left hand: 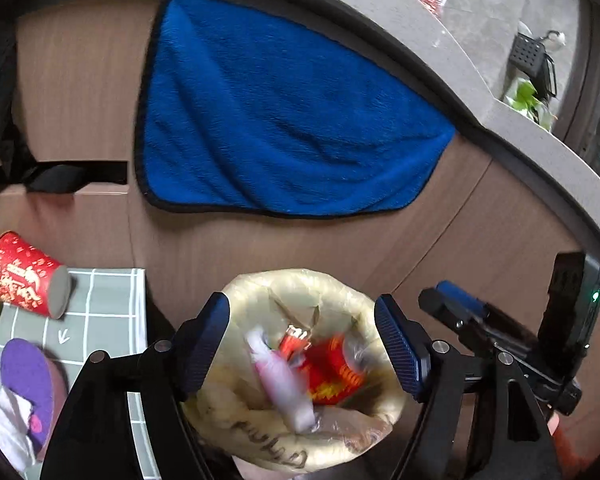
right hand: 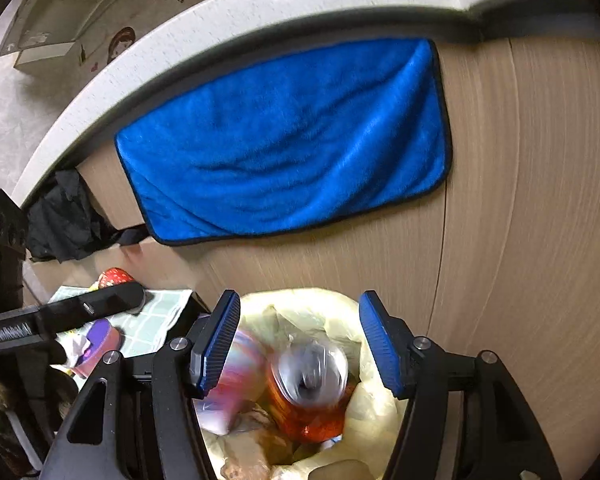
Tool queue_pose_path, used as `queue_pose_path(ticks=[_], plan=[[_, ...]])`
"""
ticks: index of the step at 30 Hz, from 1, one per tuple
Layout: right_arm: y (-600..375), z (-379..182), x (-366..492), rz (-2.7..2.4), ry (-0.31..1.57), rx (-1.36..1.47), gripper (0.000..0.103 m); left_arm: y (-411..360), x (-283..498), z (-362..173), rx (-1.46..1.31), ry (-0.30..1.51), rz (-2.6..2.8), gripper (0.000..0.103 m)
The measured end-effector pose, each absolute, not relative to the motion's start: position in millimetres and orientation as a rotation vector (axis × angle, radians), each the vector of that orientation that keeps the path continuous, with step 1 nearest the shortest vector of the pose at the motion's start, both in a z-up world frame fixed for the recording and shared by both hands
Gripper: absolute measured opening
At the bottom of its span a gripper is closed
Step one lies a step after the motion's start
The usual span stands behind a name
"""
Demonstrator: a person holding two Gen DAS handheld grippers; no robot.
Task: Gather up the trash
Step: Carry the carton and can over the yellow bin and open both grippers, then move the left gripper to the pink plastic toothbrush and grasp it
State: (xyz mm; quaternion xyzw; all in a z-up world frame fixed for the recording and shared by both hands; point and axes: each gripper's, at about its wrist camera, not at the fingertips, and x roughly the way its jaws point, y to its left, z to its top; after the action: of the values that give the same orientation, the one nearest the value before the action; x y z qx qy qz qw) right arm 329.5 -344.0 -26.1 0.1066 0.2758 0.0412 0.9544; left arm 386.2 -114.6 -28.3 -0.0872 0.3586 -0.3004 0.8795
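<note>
Trash lies inside the lined bin (right hand: 380, 396): an orange can (right hand: 312, 392) and a pink wrapper (left hand: 280, 380). Both the left gripper (left hand: 302, 346) and the right gripper (right hand: 296, 344) hang above the bin, jaws released, gripping nothing. A red cup (left hand: 26, 274) waits left of the bin; approach it slowly next.

blue towel (left hand: 284, 120) with black edging, red cup (left hand: 24, 276) with gold print, pale yellow bin bag (right hand: 376, 404), grey-green white-grid mat (left hand: 100, 312), orange can (right hand: 304, 404).

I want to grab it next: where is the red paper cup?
In the left wrist view the red cup lies on its side at far left, on the checked mat, left of the bin.
</note>
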Motion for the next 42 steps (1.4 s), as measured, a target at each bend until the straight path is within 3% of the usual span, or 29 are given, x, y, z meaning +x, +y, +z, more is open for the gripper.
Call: queue_pose_path(ticks=[9,18,28,42], plan=[[-317.1,-29.6,317.3,0.109,0.597,0.175,0.058,-48.6,355.9,-19.4,-0.184,0.706,-0.445,0.075],[-259.5,-2.3,300.8,0.192,0.548,0.142,0.057,84.3,317.7,-9.3,-0.206,0.642,-0.232,0.075],[-170.6,-4.4,306.5,0.334,0.584,0.1,0.057,213.0,289.9,-44.9,-0.308,0.685,-0.057,0.075],[-91.1,-35.7,310.4,0.477,0.683,0.035,0.057,274.0,274.4,-81.0,-0.371,0.76,0.016,0.075]])
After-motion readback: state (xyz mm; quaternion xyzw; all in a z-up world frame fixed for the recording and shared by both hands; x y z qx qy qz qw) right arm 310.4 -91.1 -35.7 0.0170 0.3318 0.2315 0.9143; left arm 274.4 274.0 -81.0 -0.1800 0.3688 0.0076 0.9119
